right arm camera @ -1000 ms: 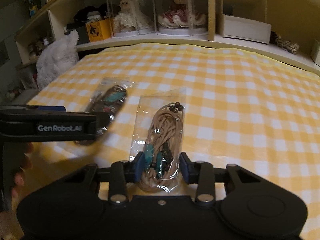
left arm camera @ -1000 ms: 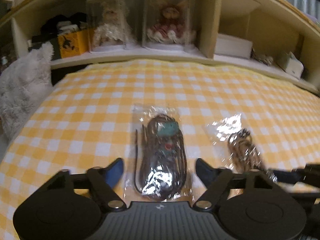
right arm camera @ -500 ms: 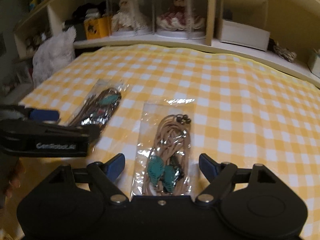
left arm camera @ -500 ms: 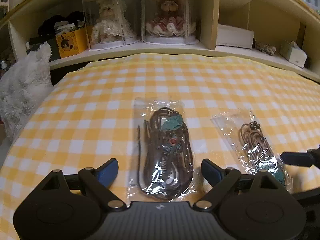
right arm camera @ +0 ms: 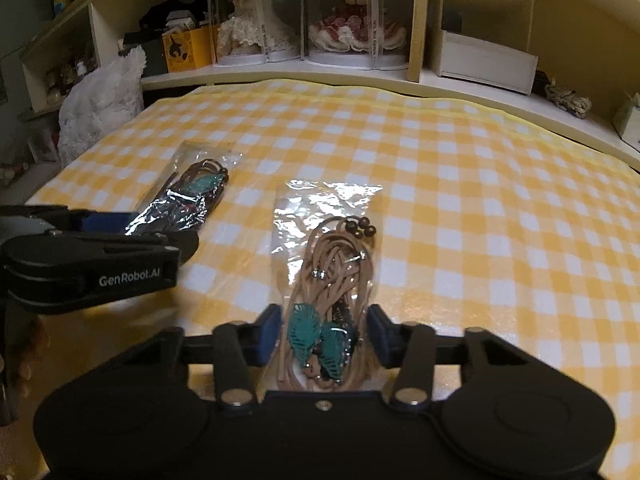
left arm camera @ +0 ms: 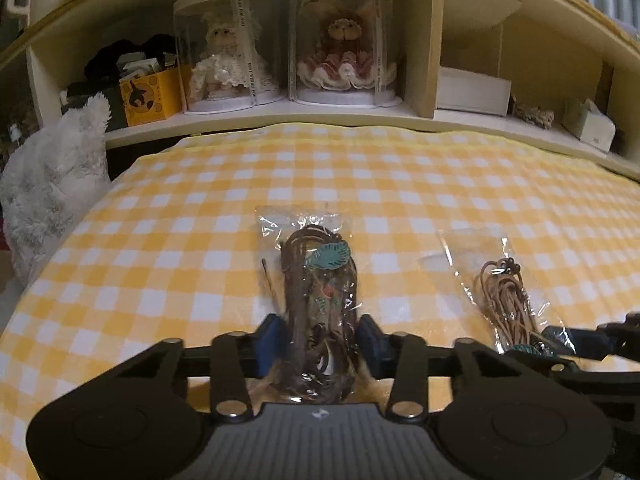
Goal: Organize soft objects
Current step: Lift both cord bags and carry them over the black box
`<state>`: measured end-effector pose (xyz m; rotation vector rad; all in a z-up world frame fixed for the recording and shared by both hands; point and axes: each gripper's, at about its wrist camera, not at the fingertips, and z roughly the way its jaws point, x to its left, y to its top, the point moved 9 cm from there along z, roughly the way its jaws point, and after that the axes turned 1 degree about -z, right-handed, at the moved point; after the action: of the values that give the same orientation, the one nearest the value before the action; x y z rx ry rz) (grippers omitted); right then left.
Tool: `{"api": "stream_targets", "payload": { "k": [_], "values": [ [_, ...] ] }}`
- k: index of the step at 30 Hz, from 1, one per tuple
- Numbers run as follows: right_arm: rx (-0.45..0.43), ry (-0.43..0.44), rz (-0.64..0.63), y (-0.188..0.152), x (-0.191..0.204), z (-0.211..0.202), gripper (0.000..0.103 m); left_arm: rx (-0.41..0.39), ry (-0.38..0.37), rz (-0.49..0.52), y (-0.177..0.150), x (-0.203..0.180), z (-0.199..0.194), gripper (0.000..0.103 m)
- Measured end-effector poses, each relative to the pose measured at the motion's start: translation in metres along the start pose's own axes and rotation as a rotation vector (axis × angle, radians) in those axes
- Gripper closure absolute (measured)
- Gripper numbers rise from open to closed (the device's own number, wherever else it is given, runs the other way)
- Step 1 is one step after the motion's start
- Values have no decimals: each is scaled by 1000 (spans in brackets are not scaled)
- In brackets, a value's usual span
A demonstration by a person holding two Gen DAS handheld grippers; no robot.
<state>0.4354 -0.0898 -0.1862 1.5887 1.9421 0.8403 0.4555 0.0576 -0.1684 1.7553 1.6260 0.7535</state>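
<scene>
Two clear packets of corded jewellery are laid side by side on a yellow-and-white checked tabletop (left arm camera: 168,248). The near end of the dark-brown cord packet (left arm camera: 318,300), on the left, is pinched by the closing left tool (left arm camera: 322,344). The near end of the tan cord packet (right arm camera: 332,280), on the right, is squeezed by the closing right tool (right arm camera: 324,332). Two boxed dolls (left arm camera: 280,44) are seen on the far shelf.
</scene>
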Motion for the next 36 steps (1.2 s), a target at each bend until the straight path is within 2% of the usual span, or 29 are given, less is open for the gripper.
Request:
{"api": "stream_targets", "payload": {
  "k": [3,10,16,23,27,36],
  "values": [
    [-23,-1,23,4,-3,-7,77,-1,-9,-18,2,1,-5,69],
    [-51,-13,48,12,-12,-24,78,-35,-26,-51,10,-2,-24,69],
    [-84,-11,49,22,-17,-52,78,-79,-68,-57,29,-19,-60,69],
    [-131,-13,75,35,-34,-107,78,-140,-122,-75,46,-48,-116,69],
    [-153,-14,96,34,-49,-141,78,-162,-141,-48,48,-64,-146,69],
    [-164,-80,89,7,-87,-221,78,-193,-241,7,27,-115,-214,69]
  ]
}}
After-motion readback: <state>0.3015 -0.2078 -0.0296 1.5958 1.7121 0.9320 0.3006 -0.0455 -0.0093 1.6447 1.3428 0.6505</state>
